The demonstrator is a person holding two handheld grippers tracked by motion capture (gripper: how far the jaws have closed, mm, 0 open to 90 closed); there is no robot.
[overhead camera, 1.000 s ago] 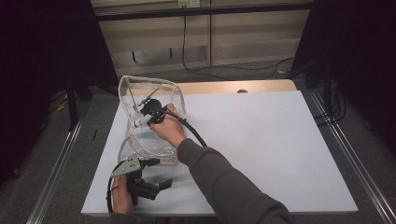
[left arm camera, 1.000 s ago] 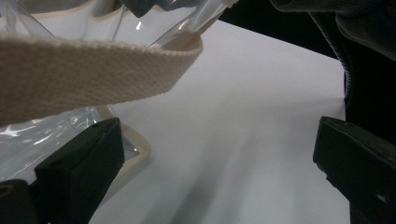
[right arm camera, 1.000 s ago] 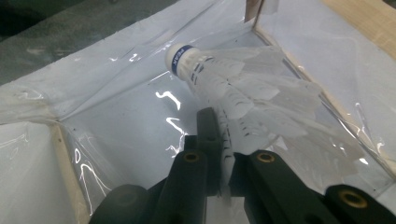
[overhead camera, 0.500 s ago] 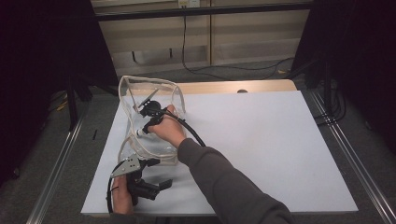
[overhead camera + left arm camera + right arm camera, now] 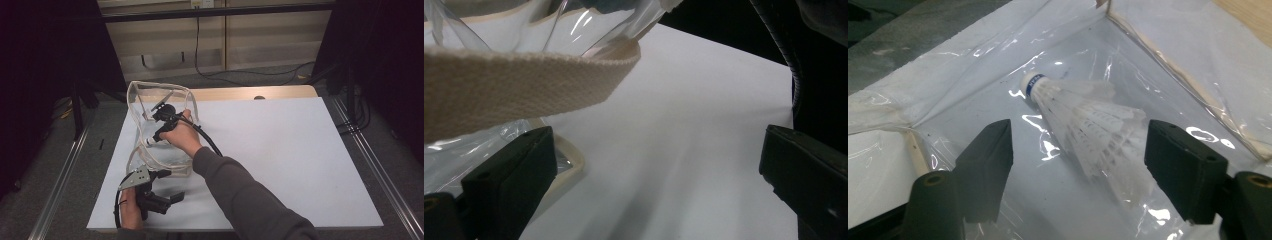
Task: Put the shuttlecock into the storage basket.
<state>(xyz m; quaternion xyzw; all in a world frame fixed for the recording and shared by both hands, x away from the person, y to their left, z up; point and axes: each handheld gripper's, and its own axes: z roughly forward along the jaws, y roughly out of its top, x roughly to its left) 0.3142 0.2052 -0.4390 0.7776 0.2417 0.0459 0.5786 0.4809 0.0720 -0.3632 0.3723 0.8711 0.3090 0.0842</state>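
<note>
A single white feathered shuttlecock (image 5: 1083,127) with a round white cork tip ringed by a blue band lies on its side on the clear floor of a transparent plastic bag (image 5: 150,102) trimmed with cream fabric binding; its skirt of white feathers fans out toward the camera in the right gripper view, slightly blurred, with the cork end pointing away. The bag is one, open at the top, its glossy walls creased and catching bright highlights, and it sits at the left part of the white counter (image 5: 280,150). The right gripper (image 5: 156,126) reaches down inside the bag, and its two black fingers (image 5: 985,165) have just been opening: they now stand spread to either side of the shuttlecock's feathers without pressing on it. The left gripper (image 5: 165,186) rests low at the near left edge of the counter, just beside the bag's near wall; its two black fingers (image 5: 511,180) are spread wide, with bare white counter between them. One flat woven cream strap (image 5: 524,87) of the bag crosses above the left finger in the left gripper view, and whether it touches that finger cannot be told.
</note>
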